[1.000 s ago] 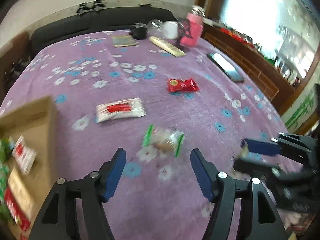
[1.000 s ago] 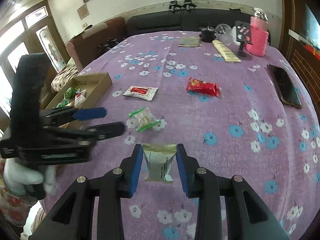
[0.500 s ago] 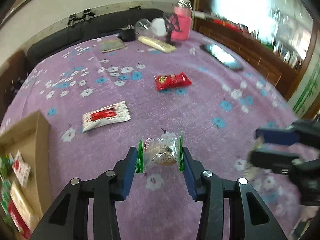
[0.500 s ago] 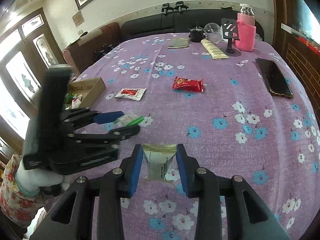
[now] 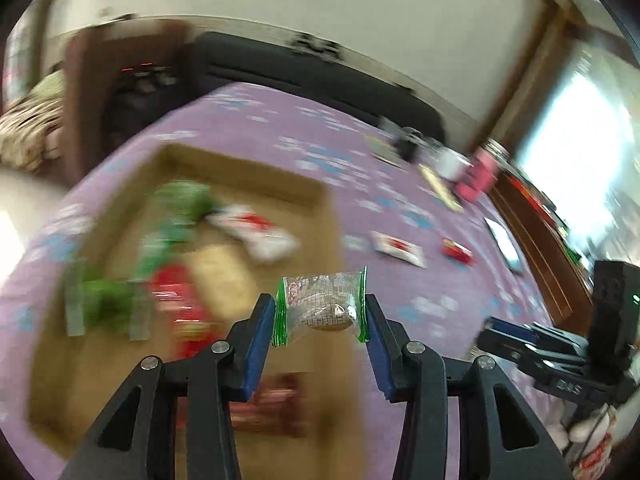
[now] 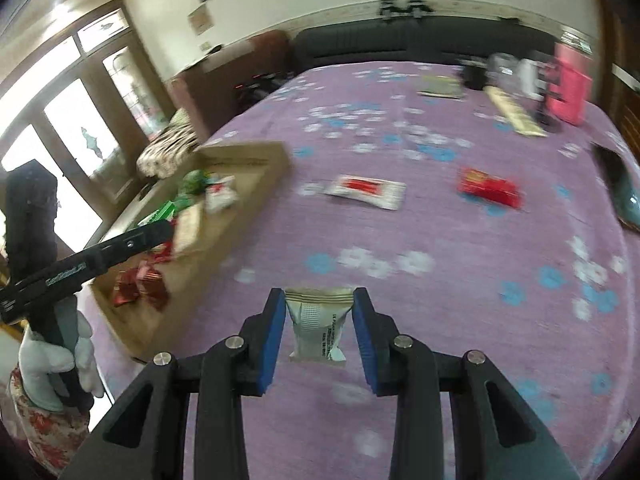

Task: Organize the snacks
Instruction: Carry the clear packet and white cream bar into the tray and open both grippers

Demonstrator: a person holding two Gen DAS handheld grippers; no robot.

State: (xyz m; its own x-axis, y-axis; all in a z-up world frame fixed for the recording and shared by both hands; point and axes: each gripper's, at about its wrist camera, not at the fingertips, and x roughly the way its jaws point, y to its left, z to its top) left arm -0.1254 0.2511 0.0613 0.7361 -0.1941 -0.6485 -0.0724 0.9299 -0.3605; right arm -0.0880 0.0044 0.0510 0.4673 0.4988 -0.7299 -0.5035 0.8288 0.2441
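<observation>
**Purple tabletop, two snacks held in the air**

Clear, green-edged wrapping fills the gap of the left gripper [image 5: 320,314]: its jaws pinch a see-through cookie packet [image 5: 322,306] by the two crimped green ends, the brown biscuit showing inside. The packet hangs above the near right rim of the cardboard box [image 5: 328,216], which sits on the flowered purple tabletop [image 6: 460,248] and holds blurred green, red and white packets.

The right gripper [image 6: 319,316] has its jaws narrowed onto a pale olive-and-white snack pack [image 6: 318,324], clamped at both sides and held clear of the cloth, just right of the box. Small vertical print runs down the pack's face, too fine to read.

On the cloth lie a white packet with a red label [image 6: 366,190] and, well to its right, a red packet [image 6: 488,188]; their lettering is smeared. A white-gloved hand [image 6: 52,356] grips the left tool's handle.
</observation>
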